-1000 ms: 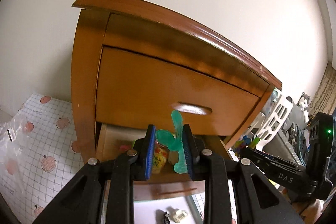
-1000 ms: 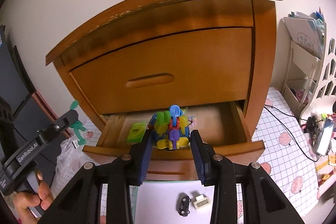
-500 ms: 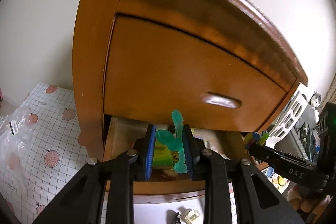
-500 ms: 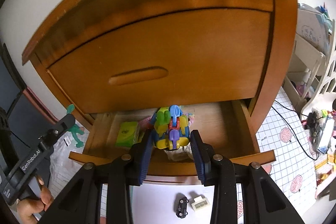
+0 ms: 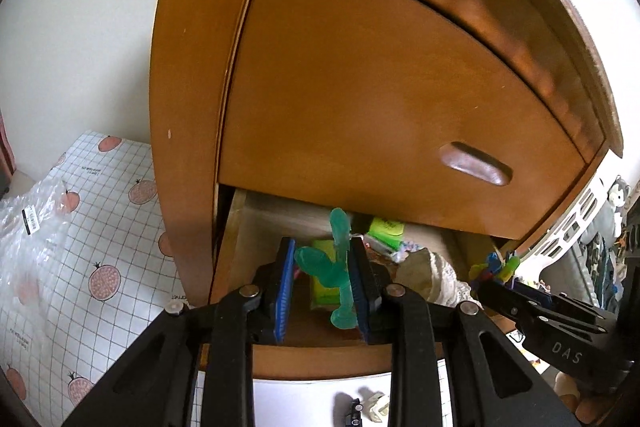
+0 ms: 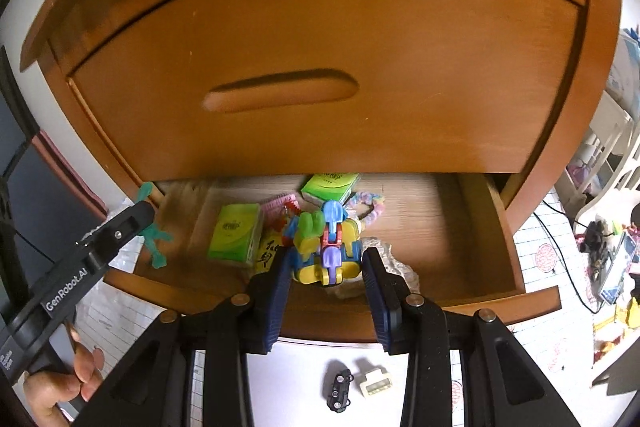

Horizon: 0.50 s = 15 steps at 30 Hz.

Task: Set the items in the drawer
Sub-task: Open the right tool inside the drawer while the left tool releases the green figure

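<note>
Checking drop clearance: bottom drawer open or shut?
Open. The bottom drawer is pulled out under the shut upper drawer, its wooden floor and the green packs inside exposed.

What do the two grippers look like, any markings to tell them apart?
Both are black plastic with silver rivets and ribbed blue pads. The left gripper carries white "GenRobot.AI" lettering on its side; the right gripper shows "DAS". No cables or sleeves visible.

We cannot see the rear of the open drawer (image 6: 496,227): the closed upper drawer front (image 6: 320,67) hides it. Print on the green packs (image 6: 236,231) is unreadable.
</note>
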Available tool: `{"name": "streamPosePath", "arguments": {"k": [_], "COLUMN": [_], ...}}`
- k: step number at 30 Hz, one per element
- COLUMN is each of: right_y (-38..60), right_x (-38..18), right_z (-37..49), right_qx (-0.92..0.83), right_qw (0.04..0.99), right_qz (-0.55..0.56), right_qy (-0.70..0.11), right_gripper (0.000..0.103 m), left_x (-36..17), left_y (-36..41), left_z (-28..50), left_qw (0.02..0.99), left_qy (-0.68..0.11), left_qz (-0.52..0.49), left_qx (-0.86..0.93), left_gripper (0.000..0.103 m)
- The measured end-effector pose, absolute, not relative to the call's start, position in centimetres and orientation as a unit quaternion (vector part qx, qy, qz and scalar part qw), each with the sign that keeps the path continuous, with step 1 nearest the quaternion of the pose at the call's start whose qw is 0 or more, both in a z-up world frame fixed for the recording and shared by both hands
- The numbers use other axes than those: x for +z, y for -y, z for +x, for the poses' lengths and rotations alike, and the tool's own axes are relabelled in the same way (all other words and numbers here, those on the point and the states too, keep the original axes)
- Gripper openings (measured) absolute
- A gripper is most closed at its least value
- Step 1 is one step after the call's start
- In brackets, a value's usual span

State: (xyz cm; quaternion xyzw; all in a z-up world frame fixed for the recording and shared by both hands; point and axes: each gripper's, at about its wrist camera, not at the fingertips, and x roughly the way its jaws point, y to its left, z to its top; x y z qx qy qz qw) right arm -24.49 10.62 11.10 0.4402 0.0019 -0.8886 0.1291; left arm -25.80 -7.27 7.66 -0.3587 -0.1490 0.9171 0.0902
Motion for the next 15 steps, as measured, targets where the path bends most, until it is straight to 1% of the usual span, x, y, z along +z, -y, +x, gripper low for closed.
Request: {"name": "streamPosePath", "arguments": {"k": [5,8,11,15], "right_y": [-10.0,-9.7,-9.5,-9.5], "right_x": [10.8,10.5,10.3,10.1], "right_z": [-24.8,-25.1,-25.4,-25.4], "right_qx": [-0.886,-0.885,-0.884,-0.882], "right_qw": [0.131,0.132,0.131,0.131], "right_qz": [0.444,0.447,0.45,0.453], "right_qy": [-0.008,-0.012,-0.013,-0.01], "right_gripper": [0.038,0.039,0.039,0.039], "left_x": [7.2,7.1,6.9,7.1], "left_y": [7.3,6.4,6.4,6.6], "left_z": [-25.7,-27.2,-27.1,-26.1], "left_qw": [0.089,0.088,0.087,0.086], "left_qy": [0.151,0.152,0.152,0.153], "left_qz": [-0.364,-0.368,-0.369,-0.371], "left_qx": [0.915,0.913,0.913,0.912], "left_gripper": [0.028,0.029,0.037,0.039]}}
